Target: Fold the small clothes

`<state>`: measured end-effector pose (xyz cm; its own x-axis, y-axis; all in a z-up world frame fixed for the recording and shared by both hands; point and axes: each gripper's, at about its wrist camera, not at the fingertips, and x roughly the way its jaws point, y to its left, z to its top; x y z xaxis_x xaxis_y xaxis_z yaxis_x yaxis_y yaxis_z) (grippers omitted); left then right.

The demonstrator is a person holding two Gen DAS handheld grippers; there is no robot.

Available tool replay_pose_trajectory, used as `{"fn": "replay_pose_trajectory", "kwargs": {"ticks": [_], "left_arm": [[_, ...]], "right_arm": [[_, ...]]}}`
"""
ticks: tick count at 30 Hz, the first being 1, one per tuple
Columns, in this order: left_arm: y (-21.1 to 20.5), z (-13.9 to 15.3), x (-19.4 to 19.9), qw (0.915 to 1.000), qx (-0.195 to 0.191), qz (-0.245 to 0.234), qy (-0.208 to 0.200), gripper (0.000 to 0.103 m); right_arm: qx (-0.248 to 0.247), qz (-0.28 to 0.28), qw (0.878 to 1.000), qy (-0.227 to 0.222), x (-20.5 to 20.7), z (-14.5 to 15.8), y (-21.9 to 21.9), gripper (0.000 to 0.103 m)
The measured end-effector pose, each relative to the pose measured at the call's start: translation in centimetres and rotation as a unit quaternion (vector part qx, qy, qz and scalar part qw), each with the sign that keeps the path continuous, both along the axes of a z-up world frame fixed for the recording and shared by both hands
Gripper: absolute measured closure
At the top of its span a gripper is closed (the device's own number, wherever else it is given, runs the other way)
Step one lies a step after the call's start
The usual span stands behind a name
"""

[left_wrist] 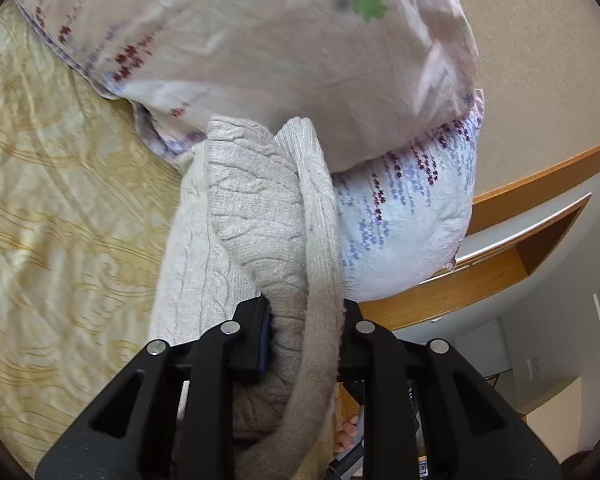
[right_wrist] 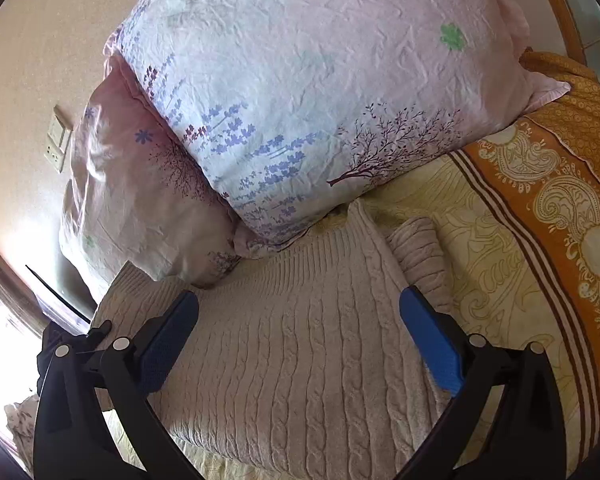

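A beige cable-knit sweater [right_wrist: 300, 340] lies on the bed below the pillows. In the left wrist view my left gripper [left_wrist: 304, 336] is shut on a bunched part of the sweater [left_wrist: 260, 216] and holds it up off the bed, the fabric hanging down between the fingers. In the right wrist view my right gripper [right_wrist: 300, 344] is open wide, its blue-padded fingers [right_wrist: 432, 344] spread just above the flat body of the sweater. A rolled sleeve or cuff [right_wrist: 416, 256] lies at the sweater's far right.
Two floral pillows [right_wrist: 320, 100] are stacked against the wall at the head of the bed. A yellow patterned sheet [left_wrist: 52, 208] covers the bed, with an orange paisley blanket [right_wrist: 560, 200] at right. A wooden bed frame [left_wrist: 500, 268] and a wall socket [right_wrist: 58, 140] show.
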<state>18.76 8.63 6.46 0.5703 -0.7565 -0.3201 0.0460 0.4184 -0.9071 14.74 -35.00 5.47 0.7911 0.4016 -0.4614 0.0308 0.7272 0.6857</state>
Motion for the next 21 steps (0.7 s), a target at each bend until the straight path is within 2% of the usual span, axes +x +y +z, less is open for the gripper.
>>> {"fn": "replay_pose_trajectory", "kwargs": {"ticks": [4,9,11,14,18,20,21], "left_arm": [[-4.4,-0.3,1.1,0.9987,-0.048,-0.018,0.002,0.083],[-11.2,-0.9,2.7,0.9948,-0.083,-0.058,0.004,0.084],[-14.5,-1.3,3.4,0.9931,-0.085,-0.081,0.004,0.084],[-19.2,-2.6,4.0,0.9908,-0.064,-0.117,0.022,0.084],[-23.6,-4.2,3.9,0.9878,0.02,-0.147,0.046,0.082],[-24.3,-3.5,3.6,0.9872,0.048,-0.15,0.028,0.078],[-24.5,-3.1,3.6,0.9861,0.054,-0.155,0.024,0.068]], "right_arm": [[0.007,-0.012,1.0,-0.011,-0.5,0.4,-1.3,0.001],[-0.009,-0.043,0.999,-0.013,-0.6,0.3,-3.3,0.001],[0.007,-0.056,0.998,-0.009,-0.6,-0.1,-4.6,0.001],[0.025,-0.071,0.997,-0.006,-0.7,-0.5,-5.9,0.001],[0.032,-0.078,0.996,-0.003,-0.8,-0.8,-6.9,0.001],[0.038,-0.073,0.997,0.002,-0.7,-1.1,-7.0,0.001],[0.043,-0.068,0.997,0.004,-0.5,-1.1,-6.9,0.001]]}}
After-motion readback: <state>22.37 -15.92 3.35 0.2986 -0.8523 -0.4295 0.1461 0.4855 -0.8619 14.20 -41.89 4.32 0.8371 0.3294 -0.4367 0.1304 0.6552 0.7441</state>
